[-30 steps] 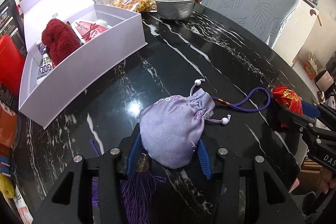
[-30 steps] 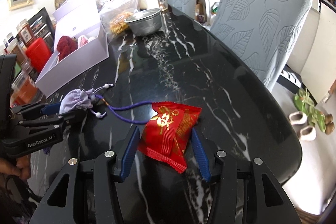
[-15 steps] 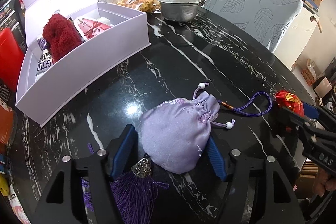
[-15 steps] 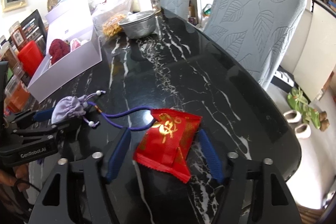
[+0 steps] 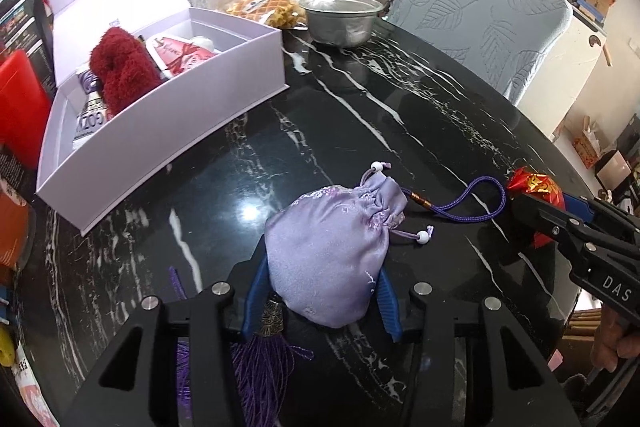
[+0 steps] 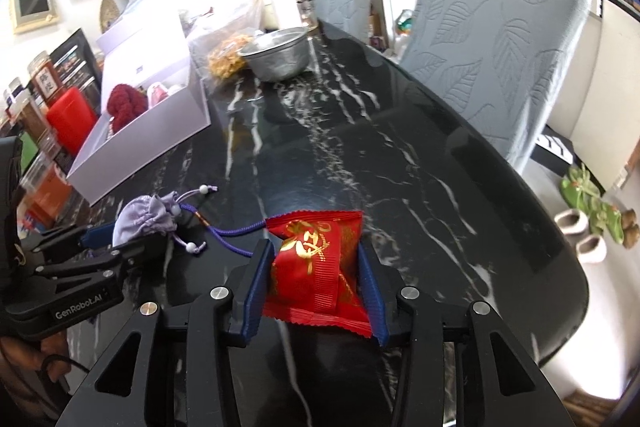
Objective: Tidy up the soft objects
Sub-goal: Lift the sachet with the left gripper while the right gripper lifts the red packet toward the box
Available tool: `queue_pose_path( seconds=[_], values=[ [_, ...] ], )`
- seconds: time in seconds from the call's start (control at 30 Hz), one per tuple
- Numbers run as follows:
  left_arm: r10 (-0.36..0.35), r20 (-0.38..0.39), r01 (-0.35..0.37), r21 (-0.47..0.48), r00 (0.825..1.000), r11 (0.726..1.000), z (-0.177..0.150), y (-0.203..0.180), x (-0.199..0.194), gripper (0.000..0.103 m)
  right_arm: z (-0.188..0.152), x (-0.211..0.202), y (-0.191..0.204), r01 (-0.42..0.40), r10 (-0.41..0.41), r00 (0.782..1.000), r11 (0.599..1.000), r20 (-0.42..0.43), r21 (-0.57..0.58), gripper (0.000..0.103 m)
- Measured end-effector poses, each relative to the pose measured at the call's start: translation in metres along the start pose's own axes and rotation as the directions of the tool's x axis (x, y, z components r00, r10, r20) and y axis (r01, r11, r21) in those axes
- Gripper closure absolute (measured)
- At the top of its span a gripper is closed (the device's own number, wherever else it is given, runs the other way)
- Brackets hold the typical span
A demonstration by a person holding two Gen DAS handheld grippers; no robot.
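1. While both grippers sit low over the black marbled desk (image 5: 360,115), the left gripper (image 5: 320,291) has its blue pads (image 5: 256,287) pressed on the lilac satin pouch (image 5: 332,251); its jaws have just been closing, and they are now clamped on the pouch's rounded bottom.
2. That pouch lies on the desk with its long axis running from the gripper up and to the right in the left wrist view, gathered neck pointing away from the gripper (toward the far chair).
3. From the neck, a purple cord (image 5: 476,203) loops off to the right, and two white beads (image 5: 422,236) hang at the drawstring ends.
4. At the pouch's bottom end a purple tassel (image 5: 260,367) with a metal cap trails back under the gripper.
5. To the right, the right gripper (image 6: 316,279) is clamped on a red packet (image 6: 316,267) with gold lettering; its jaws have just been closing too, and the pads bear on both sides of the wrapper.
6. Resting on the desk, the packet has its long axis along the gripper's line, one crimped end nearest the camera and the other pointing away.
7. Farther left stands an open lilac box (image 5: 168,131), lid raised, holding a fuzzy red item (image 5: 120,71) and a pink-and-white packet (image 5: 180,53).
8. Beyond the box sit a metal bowl (image 5: 340,19) and a bag of snacks (image 5: 264,5).
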State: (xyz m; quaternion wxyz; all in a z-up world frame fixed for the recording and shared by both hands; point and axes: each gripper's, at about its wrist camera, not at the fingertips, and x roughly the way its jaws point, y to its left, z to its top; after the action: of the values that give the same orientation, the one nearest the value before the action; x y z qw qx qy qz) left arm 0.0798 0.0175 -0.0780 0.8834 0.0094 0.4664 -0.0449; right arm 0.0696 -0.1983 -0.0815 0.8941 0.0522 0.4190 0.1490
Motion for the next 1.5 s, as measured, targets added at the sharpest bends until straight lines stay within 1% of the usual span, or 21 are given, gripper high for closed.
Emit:
queue_pose_path(
  seconds=[0.2,0.43,0.6,0.83,1.0,1.17,1.5],
  values=[
    [0.042,0.014,-0.041,-0.058,0.999,0.997,-0.004,0.016,-0.015,0.057,0.008,0.009,0.017,-0.063,0.062,0.998,0.997,-0.015,-0.053,0.061],
    [0.103,0.036,-0.097,-0.137,0.994,0.986,-0.012,0.038,-0.036,0.057,0.015,0.013,0.047,-0.155,0.152,0.988,0.979,-0.032,-0.134,0.061],
    [0.141,0.052,-0.129,-0.196,0.989,0.972,-0.021,0.055,-0.053,0.057,0.017,0.017,0.071,-0.220,0.214,0.975,0.957,-0.053,-0.190,0.061],
    [0.190,0.076,-0.163,-0.267,0.979,0.950,-0.034,0.079,-0.075,0.057,0.013,0.013,0.101,-0.291,0.280,0.957,0.922,-0.078,-0.255,0.061],
    [0.225,0.099,-0.184,-0.313,0.969,0.932,-0.042,0.099,-0.094,0.057,0.013,0.010,0.124,-0.327,0.315,0.945,0.898,-0.088,-0.296,0.061],
    [0.253,0.128,-0.199,-0.331,0.959,0.922,-0.043,0.113,-0.109,0.057,0.016,0.003,0.144,-0.362,0.354,0.931,0.873,-0.086,-0.328,0.061],
    [0.261,0.210,-0.185,-0.323,0.942,0.928,-0.023,0.128,-0.129,0.057,0.035,-0.009,0.174,-0.378,0.387,0.920,0.844,-0.055,-0.382,0.061]
  ],
)
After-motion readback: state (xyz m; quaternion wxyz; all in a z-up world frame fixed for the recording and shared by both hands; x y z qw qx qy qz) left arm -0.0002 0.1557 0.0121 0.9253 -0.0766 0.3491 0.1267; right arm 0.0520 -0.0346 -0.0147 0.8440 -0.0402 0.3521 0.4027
